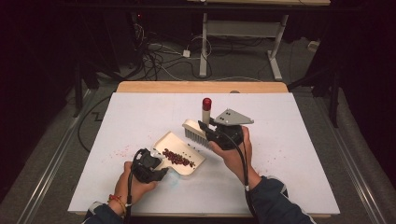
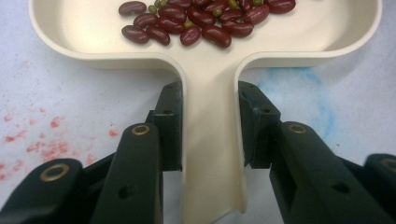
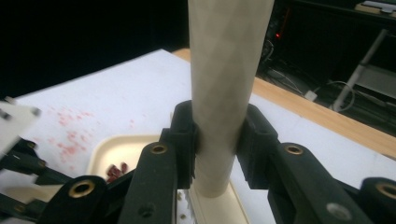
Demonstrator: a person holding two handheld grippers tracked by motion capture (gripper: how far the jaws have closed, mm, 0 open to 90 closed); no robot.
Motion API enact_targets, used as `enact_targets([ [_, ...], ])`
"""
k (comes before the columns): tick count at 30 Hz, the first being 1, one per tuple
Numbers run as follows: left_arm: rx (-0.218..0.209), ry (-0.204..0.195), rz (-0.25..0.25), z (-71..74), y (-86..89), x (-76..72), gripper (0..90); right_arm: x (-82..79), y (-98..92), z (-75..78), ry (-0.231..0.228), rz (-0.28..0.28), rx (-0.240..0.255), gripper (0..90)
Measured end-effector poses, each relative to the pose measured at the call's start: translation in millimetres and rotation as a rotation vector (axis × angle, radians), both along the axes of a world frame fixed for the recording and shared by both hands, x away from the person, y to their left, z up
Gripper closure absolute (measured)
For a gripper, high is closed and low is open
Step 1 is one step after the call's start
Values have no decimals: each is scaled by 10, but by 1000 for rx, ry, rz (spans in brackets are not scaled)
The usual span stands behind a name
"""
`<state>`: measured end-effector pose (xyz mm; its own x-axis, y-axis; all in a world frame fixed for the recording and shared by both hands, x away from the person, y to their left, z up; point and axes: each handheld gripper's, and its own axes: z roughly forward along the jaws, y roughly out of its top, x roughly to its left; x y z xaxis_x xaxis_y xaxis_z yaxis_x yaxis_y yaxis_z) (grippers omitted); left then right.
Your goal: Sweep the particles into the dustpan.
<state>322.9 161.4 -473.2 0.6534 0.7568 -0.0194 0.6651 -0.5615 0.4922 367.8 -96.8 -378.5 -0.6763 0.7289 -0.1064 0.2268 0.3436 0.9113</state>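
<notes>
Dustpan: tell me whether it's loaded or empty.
Loaded. The dustpan holds a pile of red kidney beans with a few small green beans among them; the left gripper clamps its handle.

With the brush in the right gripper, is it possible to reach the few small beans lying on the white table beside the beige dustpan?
Probably yes. The right gripper holds the beige brush just above those beans, and nothing stands between.
</notes>
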Motion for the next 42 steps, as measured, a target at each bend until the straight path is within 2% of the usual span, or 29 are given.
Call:
enact_targets([
  [5,8,9,-8,8,29,-31,638,30,-35,-125,-24,-28,-58,705],
  [9,2,14,-9,4,43,-47,638,51,-65,-251,-23,-48,-76,705],
  [11,2,14,-9,2,43,-48,637,29,-33,-264,-34,-35,-85,705],
  [14,5,12,-8,2,38,-51,637,-25,40,-274,2,6,-70,704],
  [17,3,12,-5,0,37,-53,637,-137,155,-290,-3,44,-92,701],
  [20,0,10,-1,-1,37,-58,637,-253,258,-278,-3,84,-101,704],
  [23,-4,12,-3,-2,40,-56,637,-333,302,-235,8,125,-81,705],
  [27,-1,12,-4,-1,40,-56,637,-375,291,-153,10,149,-49,705],
  [35,-6,13,-4,-3,47,-53,637,-333,127,-14,-27,116,-28,705],
  [39,-5,13,-2,-2,43,-53,637,-283,69,-35,-67,84,-51,705],
  [42,-15,18,3,1,42,-49,637,-244,83,-89,-59,90,-55,705],
])
